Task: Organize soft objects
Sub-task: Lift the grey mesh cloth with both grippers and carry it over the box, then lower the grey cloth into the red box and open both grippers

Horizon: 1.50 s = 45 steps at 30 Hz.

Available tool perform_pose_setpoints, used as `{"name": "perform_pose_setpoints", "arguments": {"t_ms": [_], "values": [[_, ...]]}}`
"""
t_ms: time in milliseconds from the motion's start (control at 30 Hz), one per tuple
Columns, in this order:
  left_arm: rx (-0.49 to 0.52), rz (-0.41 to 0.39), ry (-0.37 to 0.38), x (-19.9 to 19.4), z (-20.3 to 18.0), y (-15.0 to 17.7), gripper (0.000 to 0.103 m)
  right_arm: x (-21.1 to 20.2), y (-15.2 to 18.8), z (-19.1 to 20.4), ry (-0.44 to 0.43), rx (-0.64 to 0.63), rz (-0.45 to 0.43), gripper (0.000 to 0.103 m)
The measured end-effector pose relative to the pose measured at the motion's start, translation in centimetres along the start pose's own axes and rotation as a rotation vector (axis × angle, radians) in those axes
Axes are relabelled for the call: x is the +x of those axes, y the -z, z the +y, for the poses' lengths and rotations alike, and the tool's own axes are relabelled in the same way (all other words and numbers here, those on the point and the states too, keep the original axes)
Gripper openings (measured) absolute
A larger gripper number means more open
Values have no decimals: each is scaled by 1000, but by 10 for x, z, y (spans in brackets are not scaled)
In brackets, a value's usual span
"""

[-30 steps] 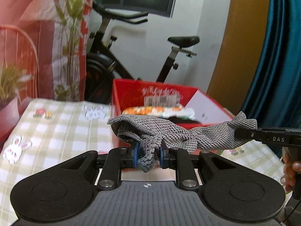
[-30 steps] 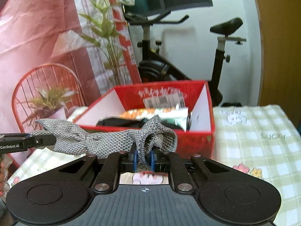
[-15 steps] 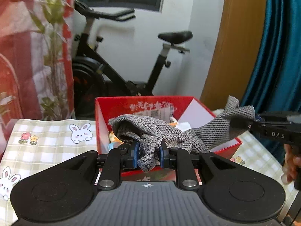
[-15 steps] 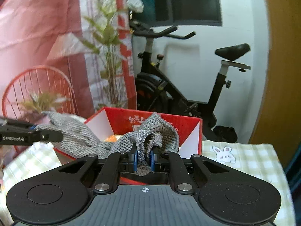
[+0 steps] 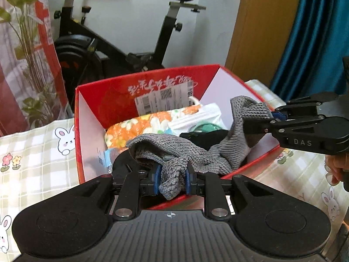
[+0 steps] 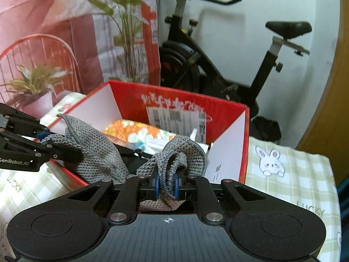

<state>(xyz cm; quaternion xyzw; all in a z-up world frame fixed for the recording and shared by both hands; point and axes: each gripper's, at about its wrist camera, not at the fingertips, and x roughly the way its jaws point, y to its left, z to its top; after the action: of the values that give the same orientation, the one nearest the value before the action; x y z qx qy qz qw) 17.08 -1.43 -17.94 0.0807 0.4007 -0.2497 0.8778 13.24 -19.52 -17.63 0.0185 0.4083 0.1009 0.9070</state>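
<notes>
A grey knitted cloth (image 5: 192,152) hangs between both grippers, over the open red box (image 5: 91,100). My left gripper (image 5: 172,180) is shut on one end of it. My right gripper (image 6: 166,184) is shut on the other end (image 6: 174,152). In the left wrist view the right gripper (image 5: 270,118) comes in from the right, over the box's right wall. In the right wrist view the left gripper (image 6: 45,142) comes in from the left, and the cloth (image 6: 96,152) sags into the red box (image 6: 242,131).
The box holds an orange floral bundle (image 5: 139,128), a white packet (image 5: 200,118) and a black item (image 5: 205,137). It stands on a green checked tablecloth with rabbits (image 5: 32,152). An exercise bike (image 5: 113,43), plants (image 6: 32,85) and a blue curtain (image 5: 316,32) stand behind.
Both grippers have moved forward and tilted down over the box. The cloth, stretched level before, now sags in the middle into the box.
</notes>
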Motion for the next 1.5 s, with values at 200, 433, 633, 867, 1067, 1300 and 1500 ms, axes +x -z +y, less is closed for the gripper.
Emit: {"name": "perform_pose_setpoints", "arguments": {"t_ms": [200, 433, 633, 867, 1067, 1300, 1500], "values": [[0, 33, -23, 15, 7, -6, 28, 19, 0, -4, 8, 1, 28, 11], [24, -13, -65, 9, 3, -12, 86, 31, -3, -1, 59, -58, 30, 20], [5, -92, -133, -4, 1, -20, 103, 28, -7, 1, 103, -88, -25, 58], [-9, -132, -204, -14, -2, -19, 103, 14, -5, -3, 115, -61, -80, 93], [-24, -151, -220, -24, -6, -15, 103, 2, -4, -3, 129, -46, -105, 102], [-71, -168, -204, -38, -10, -3, 103, -20, -2, 1, 125, -28, -136, 102], [-94, -164, -224, -51, -17, 11, 103, -40, 10, 11, 101, -6, -148, 103]]}}
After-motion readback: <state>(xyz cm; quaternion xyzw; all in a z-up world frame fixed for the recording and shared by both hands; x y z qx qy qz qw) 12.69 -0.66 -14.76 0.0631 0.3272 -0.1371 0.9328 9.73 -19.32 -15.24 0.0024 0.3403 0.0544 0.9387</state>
